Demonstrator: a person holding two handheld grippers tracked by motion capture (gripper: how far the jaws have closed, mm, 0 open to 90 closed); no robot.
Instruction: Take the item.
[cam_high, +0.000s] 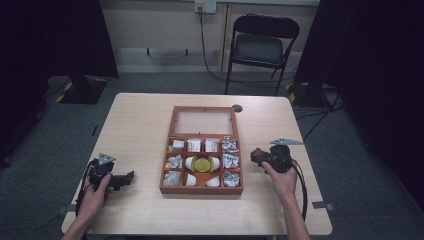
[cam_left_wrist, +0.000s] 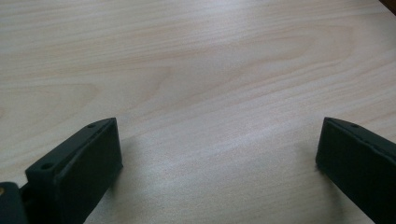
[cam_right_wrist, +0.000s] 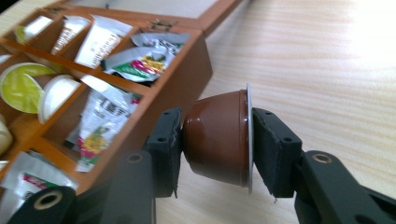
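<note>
A brown wooden compartment box (cam_high: 201, 189) with its glass lid laid open sits mid-table, holding packets and white pods around a yellow-green capsule (cam_high: 202, 164). My right gripper (cam_high: 258, 156) hovers just right of the box (cam_right_wrist: 177, 88), shut on a brown coffee capsule (cam_right_wrist: 217, 136) held sideways, foil rim against the right jaw. My left gripper (cam_high: 127, 178) rests on the table left of the box. Its jaws stand wide apart (cam_left_wrist: 219, 154) over bare wood with nothing between them.
The light wooden table (cam_high: 145, 125) has free room left and right of the box. A small dark disc (cam_high: 237, 108) lies by the lid's far right corner. A black folding chair (cam_high: 262, 45) stands beyond the table's far edge.
</note>
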